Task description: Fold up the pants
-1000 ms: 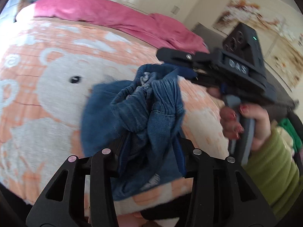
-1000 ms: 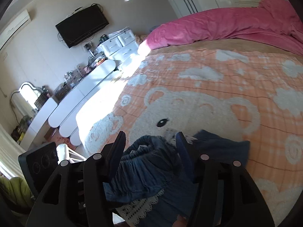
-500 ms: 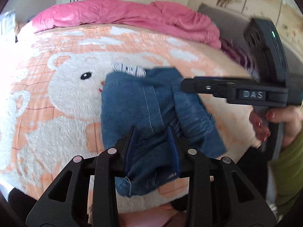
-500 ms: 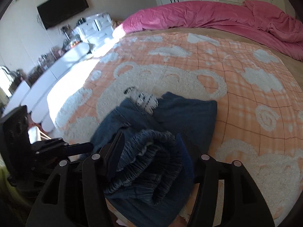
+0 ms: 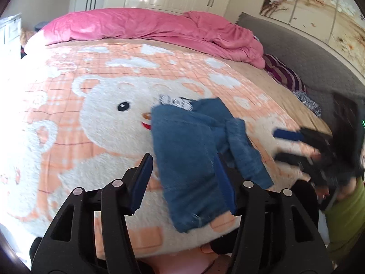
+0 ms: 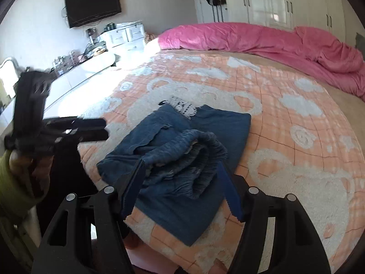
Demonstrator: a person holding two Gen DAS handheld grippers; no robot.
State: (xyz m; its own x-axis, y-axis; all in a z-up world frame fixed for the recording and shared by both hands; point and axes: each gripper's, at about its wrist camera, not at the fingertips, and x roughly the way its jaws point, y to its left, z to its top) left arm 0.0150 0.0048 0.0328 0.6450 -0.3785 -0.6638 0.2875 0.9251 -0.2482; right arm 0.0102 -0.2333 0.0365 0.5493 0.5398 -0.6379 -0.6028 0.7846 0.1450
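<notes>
Covering bed (image 5: 269, 84): peach bear blanket (image 5: 95, 137)

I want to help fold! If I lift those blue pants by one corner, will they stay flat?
Probably not. The blue pants look soft and already bunch into wrinkled folds at the waistband, so they would likely droop. On the fuzzy bear blanket, they would probably drag rather than slide.

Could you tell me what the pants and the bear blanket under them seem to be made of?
Pants: likely blue denim, matte, with visible seams and a ribbed elastic waistband; white lace trim at one edge. Bear blanket: probably plush fleece, with a fuzzy, tufted pile.
</notes>
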